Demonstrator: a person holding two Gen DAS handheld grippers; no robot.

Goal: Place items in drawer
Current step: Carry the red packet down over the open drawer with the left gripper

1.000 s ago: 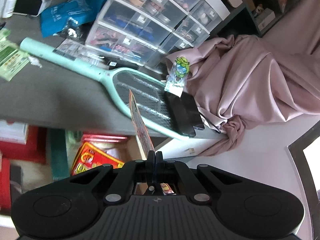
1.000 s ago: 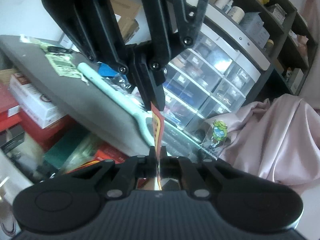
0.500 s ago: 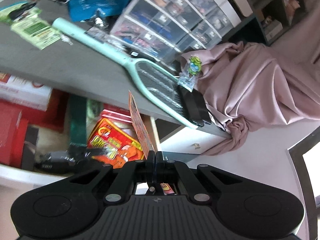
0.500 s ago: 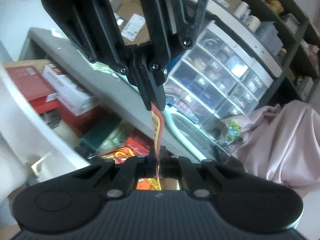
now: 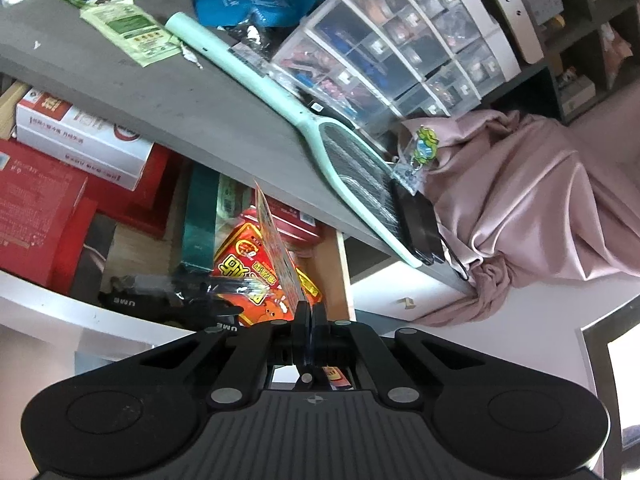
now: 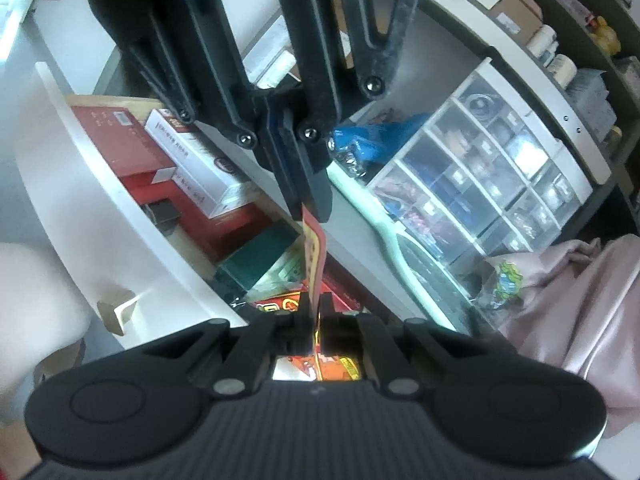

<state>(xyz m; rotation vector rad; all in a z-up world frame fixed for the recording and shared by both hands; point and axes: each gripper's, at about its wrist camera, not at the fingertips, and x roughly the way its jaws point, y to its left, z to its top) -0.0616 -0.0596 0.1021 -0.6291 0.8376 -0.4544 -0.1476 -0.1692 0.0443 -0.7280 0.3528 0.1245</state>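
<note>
Both grippers are shut on the same flat orange packet (image 5: 276,248), seen edge-on. My left gripper (image 5: 309,312) pinches one edge; my right gripper (image 6: 316,312) pinches the opposite edge (image 6: 314,256). The left gripper also shows in the right wrist view (image 6: 308,208), above the packet. The packet hangs over the open white drawer (image 6: 80,184), right above another orange packet (image 5: 240,268) lying inside. The drawer holds red boxes (image 5: 36,208), a white box (image 5: 80,136) and a green box (image 5: 200,216).
A grey desk top (image 5: 160,100) overhangs the drawer's back. On it lie a mint fly swatter (image 5: 288,120), green sachets (image 5: 128,32), a blue bag (image 5: 240,0) and clear mini-drawers (image 5: 392,48). Pink cloth (image 5: 520,200) hangs at the right. Black pouches (image 5: 160,300) lie at the drawer's front.
Both grippers moved with the packet from over the desk top back and down to over the open drawer. The drawer's inside has come into view.
</note>
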